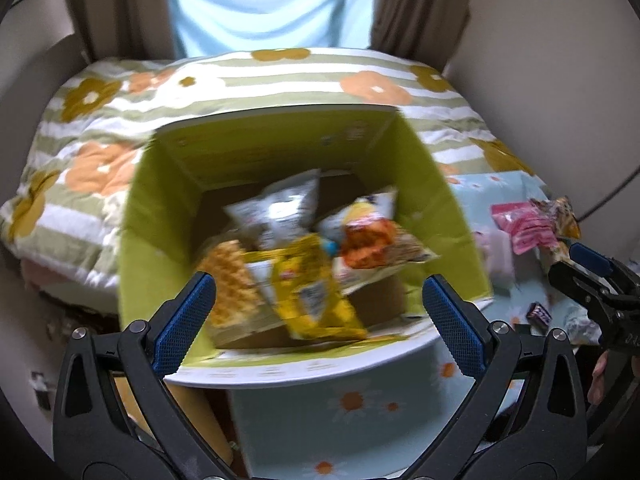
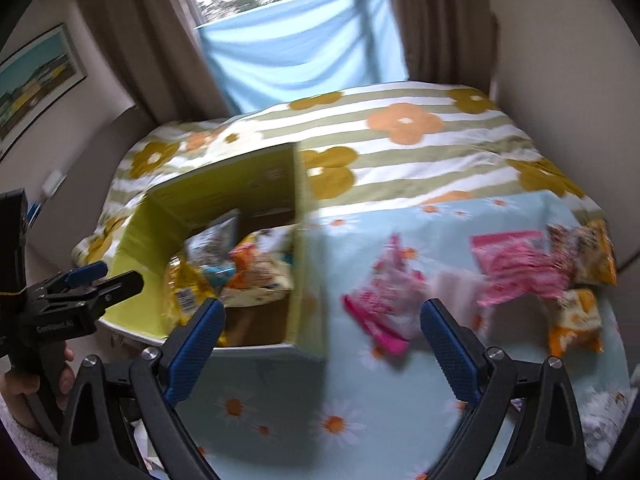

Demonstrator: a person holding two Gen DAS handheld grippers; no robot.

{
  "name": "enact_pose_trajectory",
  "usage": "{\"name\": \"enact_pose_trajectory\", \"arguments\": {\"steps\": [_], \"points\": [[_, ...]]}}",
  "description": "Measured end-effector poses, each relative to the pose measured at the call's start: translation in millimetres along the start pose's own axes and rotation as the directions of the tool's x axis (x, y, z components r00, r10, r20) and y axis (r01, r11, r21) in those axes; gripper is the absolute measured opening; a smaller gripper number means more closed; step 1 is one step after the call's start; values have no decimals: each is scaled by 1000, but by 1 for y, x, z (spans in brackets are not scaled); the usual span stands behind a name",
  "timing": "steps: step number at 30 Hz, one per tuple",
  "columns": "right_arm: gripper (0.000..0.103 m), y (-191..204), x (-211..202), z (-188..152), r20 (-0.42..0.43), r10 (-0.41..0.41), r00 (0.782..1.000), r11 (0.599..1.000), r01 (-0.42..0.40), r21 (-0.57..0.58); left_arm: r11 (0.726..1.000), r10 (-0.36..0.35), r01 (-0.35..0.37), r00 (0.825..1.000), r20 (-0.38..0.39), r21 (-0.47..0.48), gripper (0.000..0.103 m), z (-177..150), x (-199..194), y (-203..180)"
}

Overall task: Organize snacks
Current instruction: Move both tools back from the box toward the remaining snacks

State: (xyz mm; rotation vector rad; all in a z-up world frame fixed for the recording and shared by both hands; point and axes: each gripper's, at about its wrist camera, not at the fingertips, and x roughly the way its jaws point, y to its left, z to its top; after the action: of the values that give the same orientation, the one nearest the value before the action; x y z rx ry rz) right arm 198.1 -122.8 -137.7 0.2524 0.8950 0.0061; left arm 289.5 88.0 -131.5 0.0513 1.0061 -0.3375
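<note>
A green cardboard box [image 1: 436, 216] stands open on the daisy-print table and holds several snack packs: a yellow pack [image 1: 312, 296], a waffle pack [image 1: 234, 280], an orange pack [image 1: 370, 244] and a grey pack [image 1: 276, 208]. My left gripper [image 1: 318, 312] is open and empty over the box's near rim. My right gripper [image 2: 320, 340] is open and empty, just right of the box [image 2: 140, 232]. Ahead of it lie a pink pack [image 2: 380, 304], a larger pink pack [image 2: 516, 272] and orange packs [image 2: 576, 316]. Both views are motion-blurred.
A bed with a striped flower quilt [image 2: 400, 152] lies behind the table. A small dark candy bar [image 1: 538, 314] lies on the daisy cloth [image 2: 280, 408]. Curtains and a window stand at the back, and a framed picture [image 2: 36, 84] hangs on the left wall.
</note>
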Motion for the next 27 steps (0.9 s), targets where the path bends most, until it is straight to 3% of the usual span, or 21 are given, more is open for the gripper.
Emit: {"name": "enact_pose_trajectory", "arguments": {"steps": [9,17,27], "points": [[97,-109,-37,-5,34,-63,997,988,58,141,997,-65,65,998,-3,43,102,10,7,-94],[97,-192,-51,-10,7,-87,996,984,84,159,994,-87,87,996,-2,69,102,25,33,-197],[97,-263,-26,-11,-127,-71,989,980,92,174,984,-121,137,983,-137,118,102,57,108,-297]]}}
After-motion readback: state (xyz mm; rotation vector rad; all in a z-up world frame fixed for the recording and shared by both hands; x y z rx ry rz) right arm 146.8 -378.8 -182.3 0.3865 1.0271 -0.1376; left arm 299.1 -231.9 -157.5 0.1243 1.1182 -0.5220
